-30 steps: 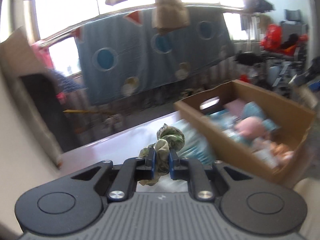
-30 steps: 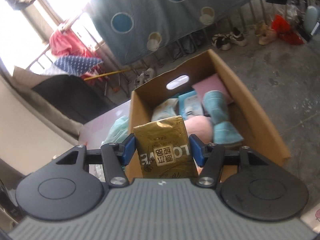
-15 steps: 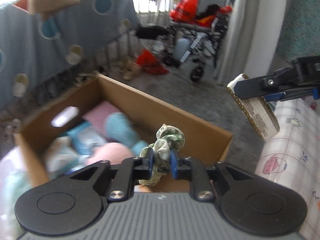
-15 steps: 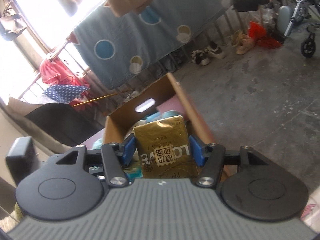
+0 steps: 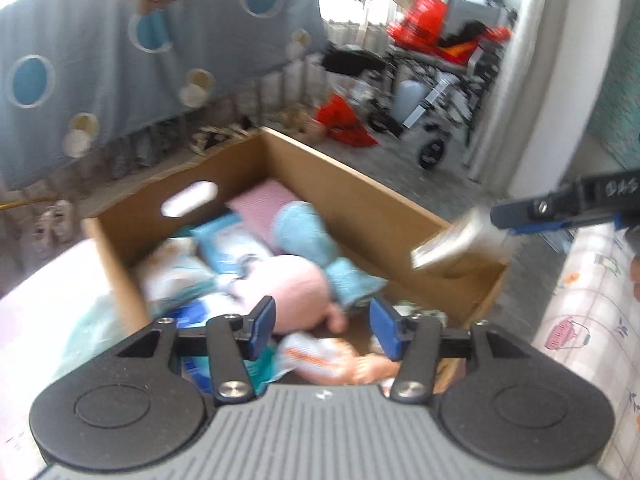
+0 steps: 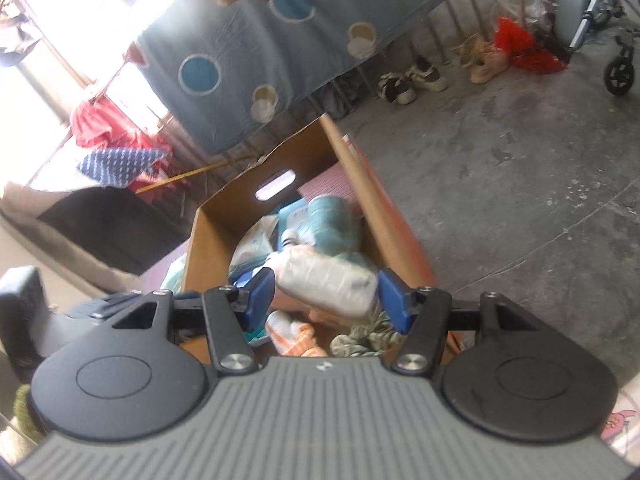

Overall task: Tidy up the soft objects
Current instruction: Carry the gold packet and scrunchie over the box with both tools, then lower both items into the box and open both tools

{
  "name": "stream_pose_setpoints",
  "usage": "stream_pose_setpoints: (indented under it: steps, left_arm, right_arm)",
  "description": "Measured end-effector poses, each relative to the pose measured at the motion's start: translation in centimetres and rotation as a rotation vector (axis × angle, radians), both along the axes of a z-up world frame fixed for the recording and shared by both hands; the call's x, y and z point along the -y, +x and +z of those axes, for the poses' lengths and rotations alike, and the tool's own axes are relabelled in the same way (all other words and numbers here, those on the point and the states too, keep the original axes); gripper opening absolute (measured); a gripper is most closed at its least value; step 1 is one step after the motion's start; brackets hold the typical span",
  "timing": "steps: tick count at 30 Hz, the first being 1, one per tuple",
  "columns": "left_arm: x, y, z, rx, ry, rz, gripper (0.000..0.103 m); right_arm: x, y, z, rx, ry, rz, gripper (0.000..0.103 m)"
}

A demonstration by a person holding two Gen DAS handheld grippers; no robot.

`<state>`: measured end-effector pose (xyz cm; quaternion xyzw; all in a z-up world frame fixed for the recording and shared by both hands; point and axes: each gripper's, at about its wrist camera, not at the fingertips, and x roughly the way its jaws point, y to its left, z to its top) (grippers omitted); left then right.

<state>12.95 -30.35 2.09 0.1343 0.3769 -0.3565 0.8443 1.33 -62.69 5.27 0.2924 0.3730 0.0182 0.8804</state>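
left tool (image 5: 322,320) just spread, empty, over box (image 5: 360,200); its view shows right tool (image 5: 493,227) from outside, pinching pack (image 5: 460,245).

The box (image 5: 360,200) is plain brown cardboard, matt, with raw cut edges. Inside lie soft goods: a fuzzy pink plush (image 5: 292,288), a teal terry-like towel roll (image 5: 304,232), and glossy plastic-wrapped packs (image 5: 228,240). A crinkled green cloth scrunchie (image 6: 360,338) sits at 6 o'clock in the box. The right gripper (image 6: 326,294) has matt black plastic arms, smooth blue pads and shiny metal screws. The floor (image 6: 520,184) is rough grey concrete.
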Motion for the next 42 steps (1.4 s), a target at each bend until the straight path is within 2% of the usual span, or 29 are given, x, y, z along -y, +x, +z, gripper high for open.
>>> stream_pose_setpoints:
  steps: [5, 8, 13, 17, 23, 25, 27, 32, 34, 36, 38, 42]
  left_arm:
    - [-5.1, -1.1, 1.9, 0.043, -0.028, 0.108, 0.058]
    - [-7.6, -1.5, 2.2, 0.051, -0.036, 0.166, 0.058]
    - [-11.5, -2.7, 2.6, 0.089, -0.023, 0.238, 0.061]
    - [-14.1, -3.7, 2.2, 0.102, -0.025, 0.283, 0.066]
    - [-16.7, -4.8, 1.0, 0.109, -0.003, 0.320, 0.076]
    - [-17.2, -5.0, 0.6, 0.111, 0.000, 0.330, 0.079]
    - [-17.8, -5.1, 0.2, 0.106, -0.002, 0.341, 0.081]
    - [-18.7, -5.7, -0.4, 0.095, -0.001, 0.353, 0.082]
    - [-19.0, -6.0, -0.6, 0.097, 0.000, 0.356, 0.084]
    - [-19.1, -6.4, -0.7, 0.097, -0.005, 0.359, 0.086]
    - [-19.3, -6.8, -0.9, 0.090, -0.017, 0.367, 0.088]
    - [-19.5, -7.4, -1.2, 0.059, -0.043, 0.373, 0.092]
  right_arm:
    - [-2.5, 3.4, -0.1, -0.029, -0.065, 0.040, 0.048]
    - [-3.8, 5.1, 0.2, -0.037, -0.108, 0.048, 0.048]
    - [-5.4, 6.2, 0.3, -0.061, -0.113, 0.109, 0.049]
    - [-6.8, 7.8, -0.8, -0.189, -0.088, 0.184, 0.049]
    - [-7.7, 10.8, -5.5, -0.421, 0.061, 0.209, 0.054]
    - [-8.5, 11.7, -5.4, -0.443, 0.035, 0.206, 0.054]
    - [-9.1, 12.7, -5.7, -0.468, 0.019, 0.197, 0.060]
    - [-9.8, 14.5, -8.2, -0.586, -0.010, 0.173, 0.060]
    - [-9.9, 14.7, -8.5, -0.599, -0.014, 0.176, 0.060]
    - [-10.2, 15.2, -8.8, -0.603, -0.029, 0.169, 0.067]
    - [-10.3, 15.5, -9.2, -0.602, -0.067, 0.146, 0.068]
    - [-10.0, 15.3, -9.2, -0.553, -0.033, 0.099, 0.069]
